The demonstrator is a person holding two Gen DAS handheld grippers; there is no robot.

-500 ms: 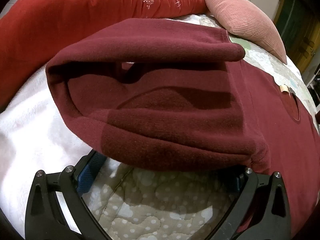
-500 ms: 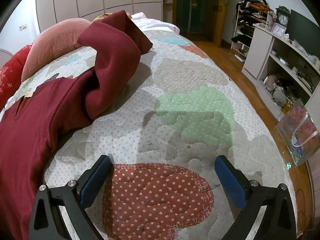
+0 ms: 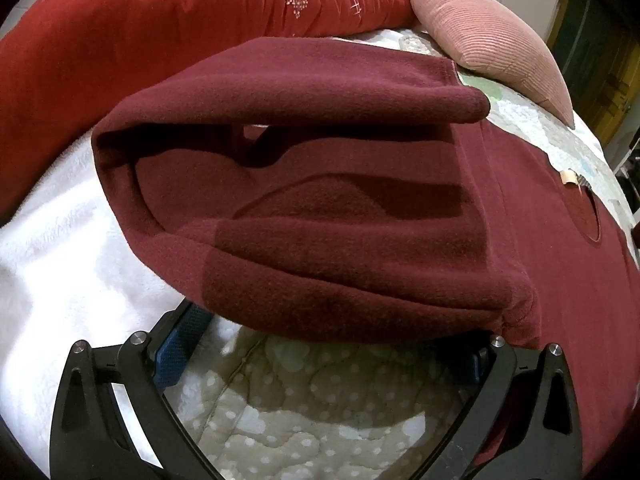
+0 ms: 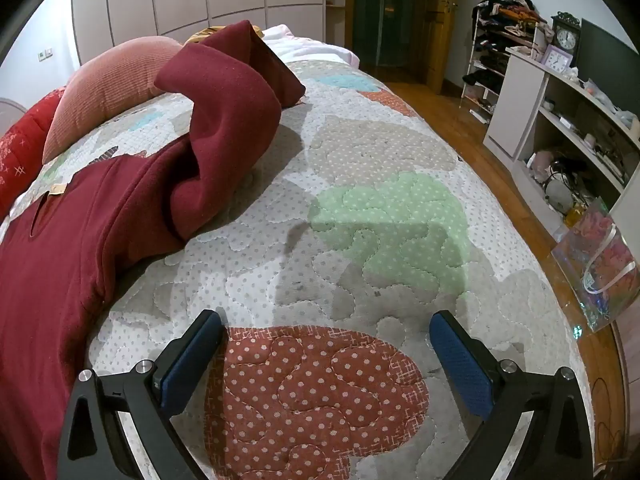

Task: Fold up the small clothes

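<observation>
Lying on the patchwork quilt (image 4: 384,216), maroon fleece sweater (image 3: 360,216) with long axis across the bed, neckline toward the pink corduroy cushion (image 3: 492,36), one sleeve folded over beside it. Left gripper (image 3: 328,344) spread wide at the hem, holding nothing; right gripper (image 4: 324,356) equally wide, empty over quilt. Beyond the quilt: wooden floor (image 4: 452,120), shelving (image 4: 560,128).
</observation>
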